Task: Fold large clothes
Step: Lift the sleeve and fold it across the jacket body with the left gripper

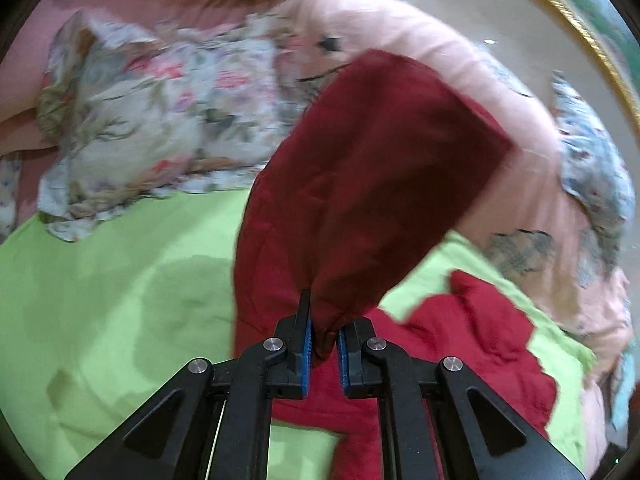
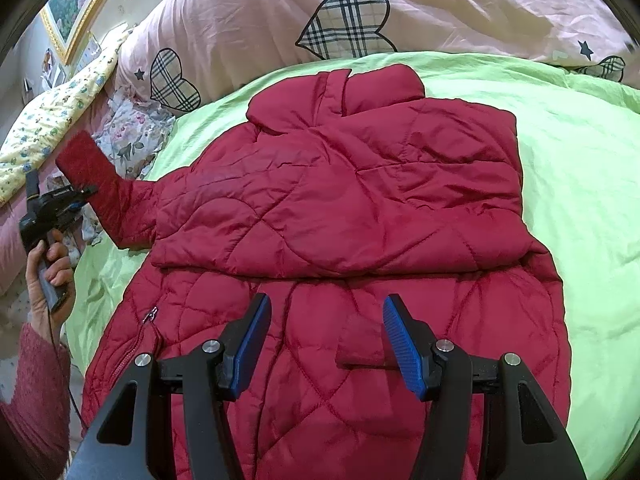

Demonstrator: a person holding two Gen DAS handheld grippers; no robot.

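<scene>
A red quilted jacket (image 2: 340, 208) lies spread on a green sheet (image 2: 568, 168), its upper part folded down over the body. My left gripper (image 1: 324, 340) is shut on the jacket's left sleeve (image 1: 384, 168) and holds the cuff lifted off the bed; it also shows at the left of the right wrist view (image 2: 86, 190). My right gripper (image 2: 326, 332) is open and empty, hovering just above the jacket's lower body near a pocket flap (image 2: 360, 352).
A pink duvet with plaid hearts (image 2: 320, 12) is heaped along the far side. A crumpled floral cloth (image 1: 152, 120) lies left of the sleeve. A yellow floral pillow (image 2: 52, 128) and a gold-framed picture (image 2: 76, 4) are at the far left.
</scene>
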